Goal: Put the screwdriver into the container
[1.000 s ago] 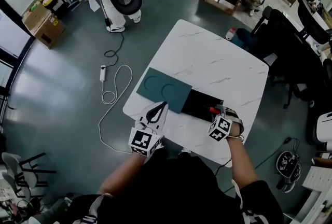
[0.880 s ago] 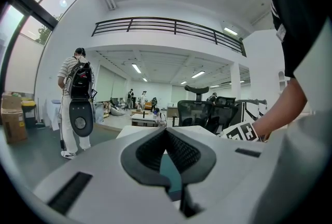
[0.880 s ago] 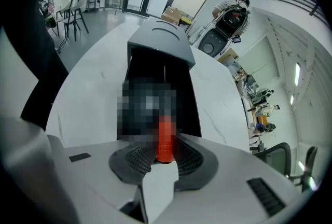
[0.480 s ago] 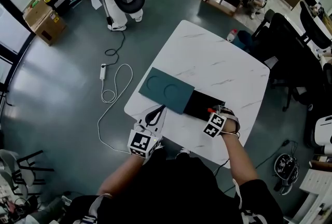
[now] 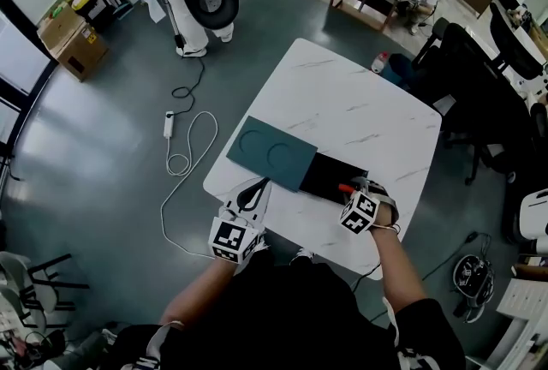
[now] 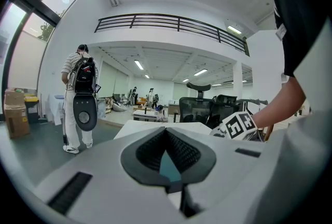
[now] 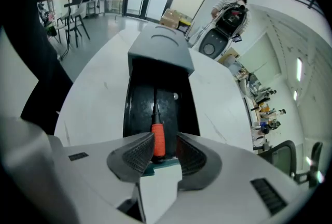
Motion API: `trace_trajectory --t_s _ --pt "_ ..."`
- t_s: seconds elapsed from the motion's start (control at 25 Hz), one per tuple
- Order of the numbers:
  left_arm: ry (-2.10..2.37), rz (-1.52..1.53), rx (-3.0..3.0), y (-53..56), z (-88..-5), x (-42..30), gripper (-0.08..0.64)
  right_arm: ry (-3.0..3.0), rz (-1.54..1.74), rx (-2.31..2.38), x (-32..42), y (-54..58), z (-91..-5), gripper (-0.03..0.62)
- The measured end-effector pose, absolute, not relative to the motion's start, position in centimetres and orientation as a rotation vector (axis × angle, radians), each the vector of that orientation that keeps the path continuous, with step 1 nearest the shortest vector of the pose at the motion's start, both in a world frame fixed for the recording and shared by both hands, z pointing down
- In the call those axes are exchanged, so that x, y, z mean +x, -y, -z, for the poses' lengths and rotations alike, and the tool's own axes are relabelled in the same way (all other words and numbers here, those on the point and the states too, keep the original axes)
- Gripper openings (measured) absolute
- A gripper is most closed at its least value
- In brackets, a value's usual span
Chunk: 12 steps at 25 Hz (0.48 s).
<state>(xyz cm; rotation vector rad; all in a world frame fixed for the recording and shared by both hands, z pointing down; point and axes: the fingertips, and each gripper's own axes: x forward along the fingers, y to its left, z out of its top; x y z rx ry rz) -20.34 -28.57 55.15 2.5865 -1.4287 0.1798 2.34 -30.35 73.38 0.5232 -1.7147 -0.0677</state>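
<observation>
The screwdriver (image 7: 158,140), orange-handled with a dark shaft, lies lengthwise in the black container (image 7: 136,93), its tip pointing away from me. My right gripper (image 7: 165,136) straddles the handle and its jaws are opening; a gap shows on the right side of the handle. In the head view the right gripper (image 5: 358,188) sits at the container's (image 5: 330,174) near end, with the orange handle (image 5: 345,187) just visible. A teal lid (image 5: 272,152) lies against the container's left end. My left gripper (image 5: 257,186) rests at the table's near edge, shut and holding nothing.
The white marble table (image 5: 342,103) stretches beyond the container. A white cable (image 5: 184,154) lies on the floor at the left. Black office chairs (image 5: 479,86) stand at the right. A person with a backpack (image 6: 78,98) stands at the far left.
The right gripper has stayed at the container's near end with only a slight shift. The orange handle still shows there. The left gripper has barely moved.
</observation>
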Motion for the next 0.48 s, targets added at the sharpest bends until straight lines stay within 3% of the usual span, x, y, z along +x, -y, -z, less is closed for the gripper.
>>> trace_trajectory --t_s 0.12,0.48 --pt "1.41 -0.172 2.603 28.9 -54.9 -19.8 0.005 1.824 0.049 0.668 1.8 30.6 -69.4 0.146" --pt "1.356 -0.087 2.668 29.8 -51.6 -17.2 0.005 2.201 0.191 1.299 0.2 31.0 -53.4 0.026"
